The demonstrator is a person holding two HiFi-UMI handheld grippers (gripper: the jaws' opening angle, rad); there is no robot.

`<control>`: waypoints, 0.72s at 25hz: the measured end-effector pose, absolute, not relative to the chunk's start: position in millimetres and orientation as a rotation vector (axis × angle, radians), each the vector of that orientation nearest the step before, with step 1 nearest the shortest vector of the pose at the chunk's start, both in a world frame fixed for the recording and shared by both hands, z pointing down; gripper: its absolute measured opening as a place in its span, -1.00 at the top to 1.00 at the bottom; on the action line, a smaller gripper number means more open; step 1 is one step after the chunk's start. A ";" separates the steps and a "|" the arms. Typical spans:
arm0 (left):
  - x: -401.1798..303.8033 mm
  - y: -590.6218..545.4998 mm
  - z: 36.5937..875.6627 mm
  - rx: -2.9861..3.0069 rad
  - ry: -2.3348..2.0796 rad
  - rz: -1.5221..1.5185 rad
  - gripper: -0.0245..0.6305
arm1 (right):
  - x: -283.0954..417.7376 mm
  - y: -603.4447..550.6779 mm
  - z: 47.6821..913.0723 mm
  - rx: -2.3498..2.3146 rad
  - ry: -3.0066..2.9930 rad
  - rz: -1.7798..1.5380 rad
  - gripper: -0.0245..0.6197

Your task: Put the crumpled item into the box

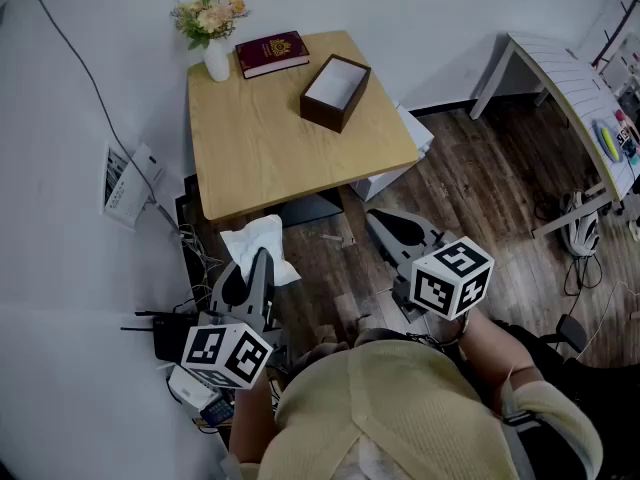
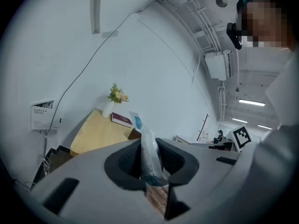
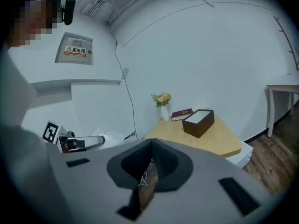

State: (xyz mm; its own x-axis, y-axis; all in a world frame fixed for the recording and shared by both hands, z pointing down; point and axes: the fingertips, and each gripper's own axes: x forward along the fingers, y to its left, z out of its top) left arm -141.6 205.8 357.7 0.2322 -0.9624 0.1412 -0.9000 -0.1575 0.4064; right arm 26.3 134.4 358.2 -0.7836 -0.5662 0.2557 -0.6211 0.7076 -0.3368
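Note:
The crumpled item (image 1: 258, 240), a white wrapper with blue print (image 2: 149, 160), is pinched between the jaws of my left gripper (image 1: 262, 260). It is held in the air below the near edge of the wooden table (image 1: 270, 138). The dark brown box (image 1: 336, 91) with a pale inside stands open at the table's far right; in the right gripper view the box (image 3: 198, 122) is ahead on the right. My right gripper (image 1: 377, 220) hovers over the floor right of the left one, shut with nothing between its jaws (image 3: 150, 164).
A vase of flowers (image 1: 212, 30) and a red book (image 1: 271, 53) stand at the table's back edge. Cables and a black device (image 1: 170, 336) lie by the wall at left. A white desk (image 1: 565, 78) is at the far right, and a white unit (image 1: 410, 153) sits under the table.

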 end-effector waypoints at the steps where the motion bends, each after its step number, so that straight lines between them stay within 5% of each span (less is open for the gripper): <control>1: -144.1 206.5 357.7 2.110 -1.711 -0.210 0.70 | 23.4 134.2 358.9 0.974 -2.777 0.617 0.84; 18: -194.1 232.7 367.4 2.103 -1.701 -0.177 0.70 | -48.8 147.2 362.3 0.891 -2.784 0.727 0.83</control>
State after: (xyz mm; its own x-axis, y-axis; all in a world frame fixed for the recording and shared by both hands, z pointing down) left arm -194.1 232.7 367.4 0.2403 -0.9564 0.1657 -0.9020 -0.1569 0.4023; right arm -48.8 147.2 362.3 -0.8173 -0.5134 0.2618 -0.5758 0.7097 -0.4060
